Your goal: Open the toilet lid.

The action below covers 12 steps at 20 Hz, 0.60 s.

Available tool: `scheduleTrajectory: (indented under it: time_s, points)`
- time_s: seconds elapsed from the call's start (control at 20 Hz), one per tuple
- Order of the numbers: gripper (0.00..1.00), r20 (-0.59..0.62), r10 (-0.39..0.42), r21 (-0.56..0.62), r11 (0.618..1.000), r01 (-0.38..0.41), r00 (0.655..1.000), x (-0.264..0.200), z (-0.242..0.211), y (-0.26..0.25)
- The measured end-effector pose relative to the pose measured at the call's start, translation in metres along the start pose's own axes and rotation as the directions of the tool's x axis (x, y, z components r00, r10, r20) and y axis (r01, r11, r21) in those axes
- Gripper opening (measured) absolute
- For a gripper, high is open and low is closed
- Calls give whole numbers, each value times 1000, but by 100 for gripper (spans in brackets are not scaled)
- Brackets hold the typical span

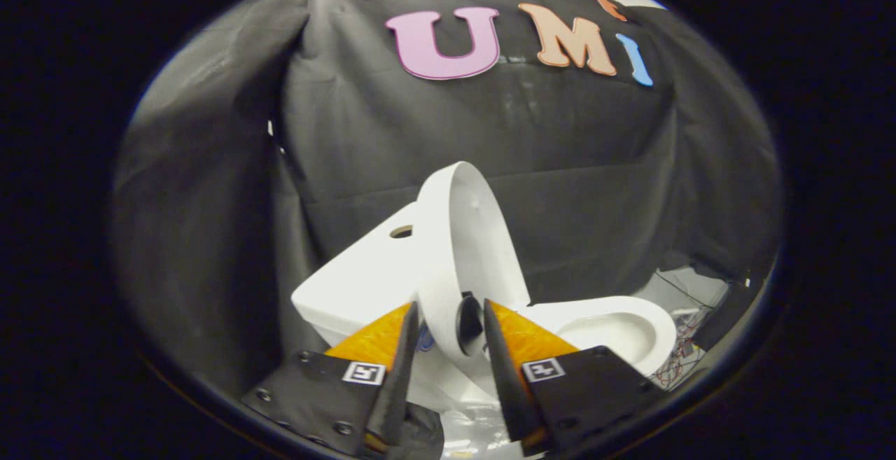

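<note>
The white toilet lid stands raised, nearly upright, with its back towards the tank. Its inner face turns towards the open seat and bowl. My gripper holds the lid's lower rim: one finger lies against the outer side, the other against the inner side, where a small dark bumper sits. Both fingers press on the rim. The tank's top has a round hole.
Black cloth wall hangs close behind the toilet and wraps round beside the tank. Loose cables lie on the floor past the bowl. A pale floor patch shows under the fingers.
</note>
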<state>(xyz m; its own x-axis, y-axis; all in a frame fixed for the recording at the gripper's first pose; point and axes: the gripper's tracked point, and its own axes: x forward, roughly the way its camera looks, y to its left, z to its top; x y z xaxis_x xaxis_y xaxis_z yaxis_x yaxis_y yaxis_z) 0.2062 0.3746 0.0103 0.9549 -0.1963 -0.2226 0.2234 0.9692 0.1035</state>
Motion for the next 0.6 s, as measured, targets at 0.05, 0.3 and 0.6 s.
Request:
scheduleTrajectory:
  time_s: [0.05, 0.3, 0.6]
  points:
    - [60, 3, 9, -11, 1000, -9, 1000, -3, 1, -2]
    - [99, 43, 56, -23, 998, -55, 997, -25, 13, -16]
    - [99, 49, 92, -26, 995, -91, 995, -49, 20, -40]
